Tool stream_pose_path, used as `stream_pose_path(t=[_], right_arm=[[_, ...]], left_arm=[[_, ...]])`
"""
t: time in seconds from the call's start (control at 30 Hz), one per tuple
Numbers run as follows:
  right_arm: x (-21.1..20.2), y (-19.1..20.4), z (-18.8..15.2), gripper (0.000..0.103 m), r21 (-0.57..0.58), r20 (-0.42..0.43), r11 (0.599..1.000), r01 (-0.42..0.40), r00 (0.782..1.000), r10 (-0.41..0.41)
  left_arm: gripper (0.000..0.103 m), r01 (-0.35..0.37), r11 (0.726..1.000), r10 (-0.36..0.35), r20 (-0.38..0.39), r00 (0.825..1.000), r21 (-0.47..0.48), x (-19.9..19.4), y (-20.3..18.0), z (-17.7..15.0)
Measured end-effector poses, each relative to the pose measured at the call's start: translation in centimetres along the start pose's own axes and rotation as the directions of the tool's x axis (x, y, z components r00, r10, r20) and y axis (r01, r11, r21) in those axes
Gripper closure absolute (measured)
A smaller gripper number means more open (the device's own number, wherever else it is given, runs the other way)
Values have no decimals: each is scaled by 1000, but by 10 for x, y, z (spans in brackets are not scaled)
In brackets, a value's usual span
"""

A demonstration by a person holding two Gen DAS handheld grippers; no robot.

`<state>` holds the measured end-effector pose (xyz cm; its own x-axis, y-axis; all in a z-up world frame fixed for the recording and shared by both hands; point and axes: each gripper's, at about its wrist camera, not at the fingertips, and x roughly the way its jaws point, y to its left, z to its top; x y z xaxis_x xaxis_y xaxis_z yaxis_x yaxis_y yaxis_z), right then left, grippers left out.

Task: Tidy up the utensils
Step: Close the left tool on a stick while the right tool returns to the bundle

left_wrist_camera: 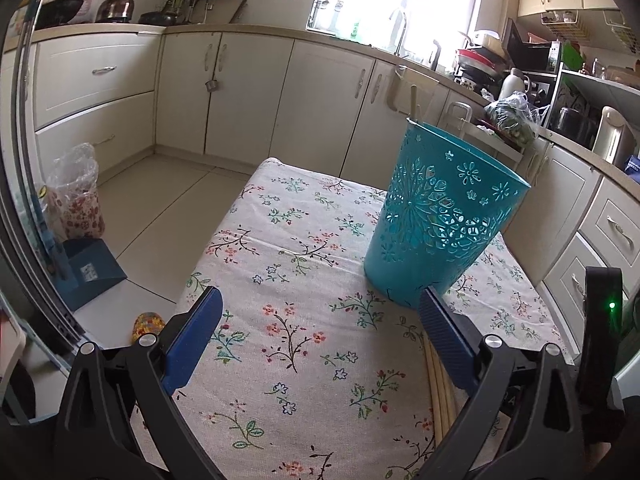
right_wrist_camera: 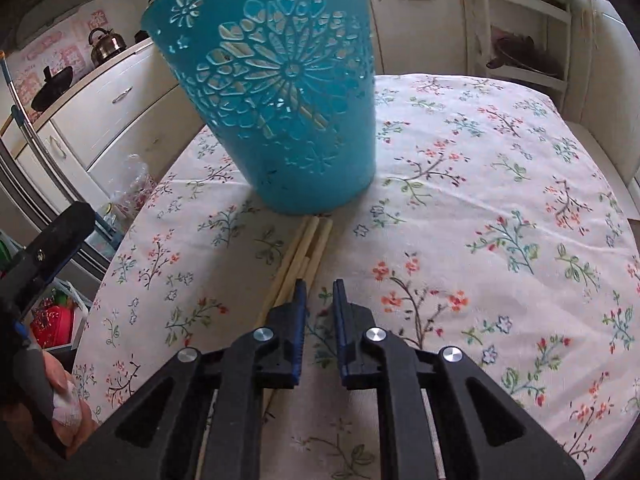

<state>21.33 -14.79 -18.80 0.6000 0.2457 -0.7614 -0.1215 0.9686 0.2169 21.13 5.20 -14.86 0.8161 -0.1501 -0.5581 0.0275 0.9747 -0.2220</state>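
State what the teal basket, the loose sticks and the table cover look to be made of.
Teal basket: probably moulded plastic, smooth with a slight sheen and cut-out flower pattern. Chopsticks: pale, matt, likely bamboo or wood. Tablecloth: woven fabric, matt, creased, floral print.

Pale chopsticks [right_wrist_camera: 304, 252] bundled, beside teal holder [right_wrist_camera: 276, 92]

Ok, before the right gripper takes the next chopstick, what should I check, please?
1. Right gripper empty: ok, jaws narrowly apart, nothing between.
2. Chopsticks between the jaws: not ok, they lie beside its left finger.
3. Teal holder upright: ok.
4. Left gripper free: ok, open and empty.
5. Room left inside the holder: cannot tell.
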Motion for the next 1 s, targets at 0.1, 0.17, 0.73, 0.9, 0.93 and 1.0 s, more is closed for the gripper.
stream_pose_path(t=[0.1, 0.17, 0.73, 0.9, 0.93, 1.0], right_arm=[[1, -4, 0, 89, 24, -27, 998, -55, 998, 56], [0, -8, -2, 89, 41, -17, 997, -62, 998, 63], [-9, -17, -15, 94, -164, -88, 986, -11, 996, -4], [-17, -39, -23, 94, -89, -73, 994, -67, 996, 60], [-16, -39, -23, 94, -86, -72, 994, -72, 995, 66], [-16, -42, -23, 94, -73, -70, 993, -89, 994, 83]], left_arm=[[9, 12, 1000, -12, -14, 1000, 17, 2, -4, -1], [9, 12, 999, -12, -19, 1000, 38, 3, -8, -3], [9, 37, 982, 6, -226, 974, 186, 27, -47, -18], [15, -9, 968, 87, -304, 949, 250, 45, -64, -31], [17, -17, 967, 100, -314, 944, 256, 48, -65, -32], [21, -25, 964, 117, -337, 934, 265, 54, -69, -35]])
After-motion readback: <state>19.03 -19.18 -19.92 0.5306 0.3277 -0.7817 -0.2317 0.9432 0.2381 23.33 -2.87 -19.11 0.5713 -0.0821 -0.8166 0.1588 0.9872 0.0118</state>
